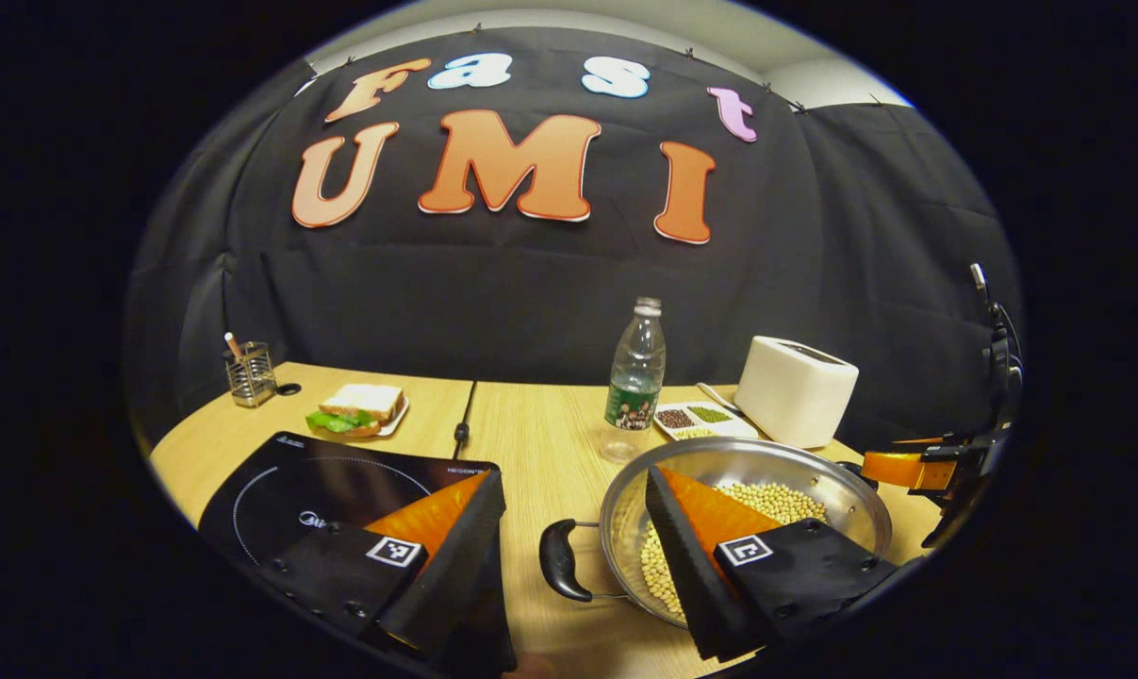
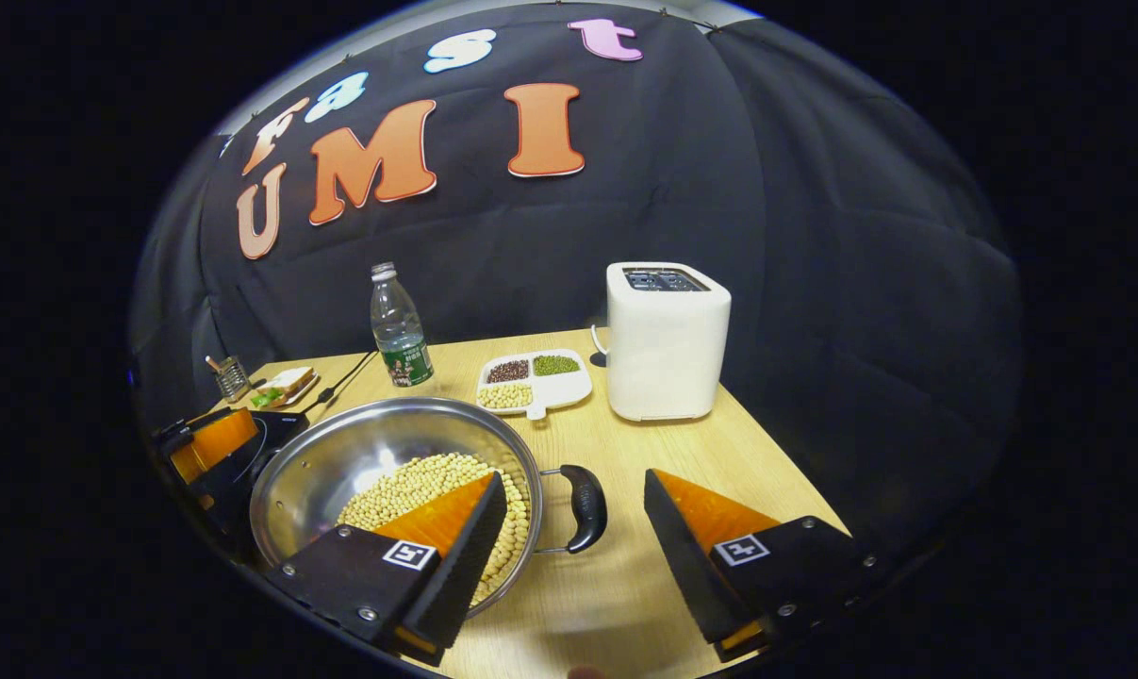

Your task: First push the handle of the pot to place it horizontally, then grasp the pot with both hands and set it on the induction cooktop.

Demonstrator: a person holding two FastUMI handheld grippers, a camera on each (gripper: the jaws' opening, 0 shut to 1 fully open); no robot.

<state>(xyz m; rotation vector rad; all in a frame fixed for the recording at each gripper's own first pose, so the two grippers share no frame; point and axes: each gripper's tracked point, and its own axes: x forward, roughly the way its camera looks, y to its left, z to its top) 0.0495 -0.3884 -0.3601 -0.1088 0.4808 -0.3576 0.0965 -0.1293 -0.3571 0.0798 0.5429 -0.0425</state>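
A steel pot (image 1: pixel 755 450) holding soybeans (image 1: pixel 778 501) sits on the wooden table, just right of the black induction cooktop (image 1: pixel 281 490). Its black left handle (image 1: pixel 562 561) lies level between the fingers of my left gripper (image 1: pixel 570 474), which is open; one finger hangs over the cooktop, the other over the pot. In the right gripper view, the pot (image 2: pixel 380 408) has its right handle (image 2: pixel 585 506) between the fingers of my right gripper (image 2: pixel 575 476), also open. The right gripper (image 1: pixel 917 469) shows beyond the pot, and the left gripper (image 2: pixel 206 443) shows by the cooktop (image 2: pixel 281 426).
Behind the pot stand a water bottle (image 1: pixel 635 377), a divided dish of beans (image 1: pixel 696 420) and a white toaster (image 1: pixel 795 389). A sandwich plate (image 1: pixel 356 410), a utensil holder (image 1: pixel 248 374) and a black cable (image 1: pixel 462 424) lie behind the cooktop.
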